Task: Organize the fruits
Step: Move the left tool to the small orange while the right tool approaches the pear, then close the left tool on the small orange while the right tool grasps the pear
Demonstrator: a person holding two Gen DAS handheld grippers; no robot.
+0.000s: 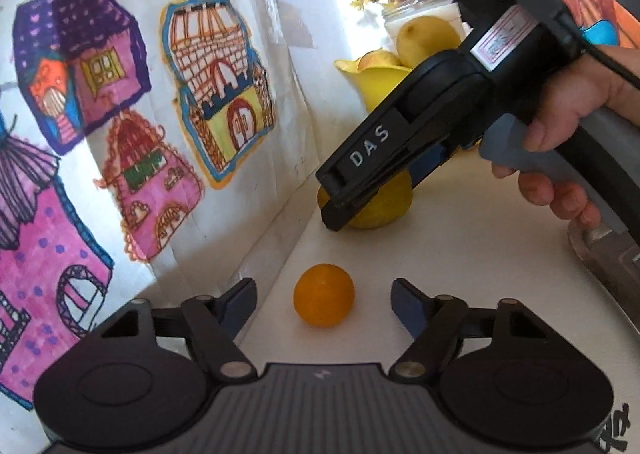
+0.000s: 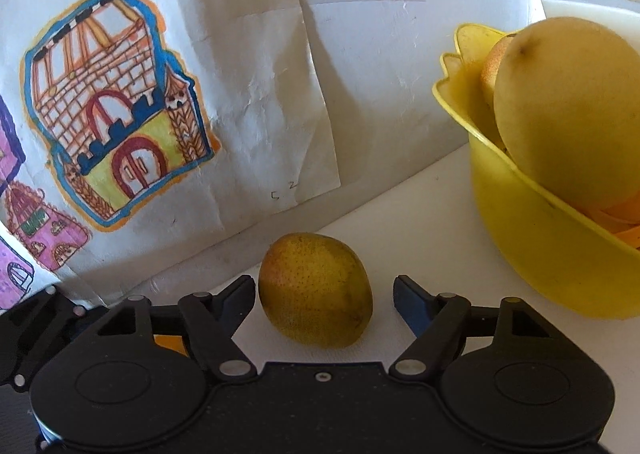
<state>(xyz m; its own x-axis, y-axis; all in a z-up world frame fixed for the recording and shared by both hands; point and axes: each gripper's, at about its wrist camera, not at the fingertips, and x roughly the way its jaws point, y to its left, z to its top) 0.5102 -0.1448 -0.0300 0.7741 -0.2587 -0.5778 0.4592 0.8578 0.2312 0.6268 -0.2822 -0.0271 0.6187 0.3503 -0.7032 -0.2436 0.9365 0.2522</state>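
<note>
Your right gripper (image 2: 324,294) gapes around the pear (image 2: 315,290); your left gripper (image 1: 324,300) brackets the orange (image 1: 324,295) at 12 o'clock, both empty-handed, lined up for pickups.

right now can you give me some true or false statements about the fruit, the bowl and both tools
1. The left tool is open around the small orange fruit. True.
2. The right tool is clamped shut on the yellow-green fruit. False: its fingers stand apart on either side of the fruit, not touching.
3. The yellow bowl already holds fruit. True.
4. The yellow bowl is empty. False: a large yellow fruit sits in it.
5. The small orange fruit lies in the bowl. False: it rests on the white table.
</note>
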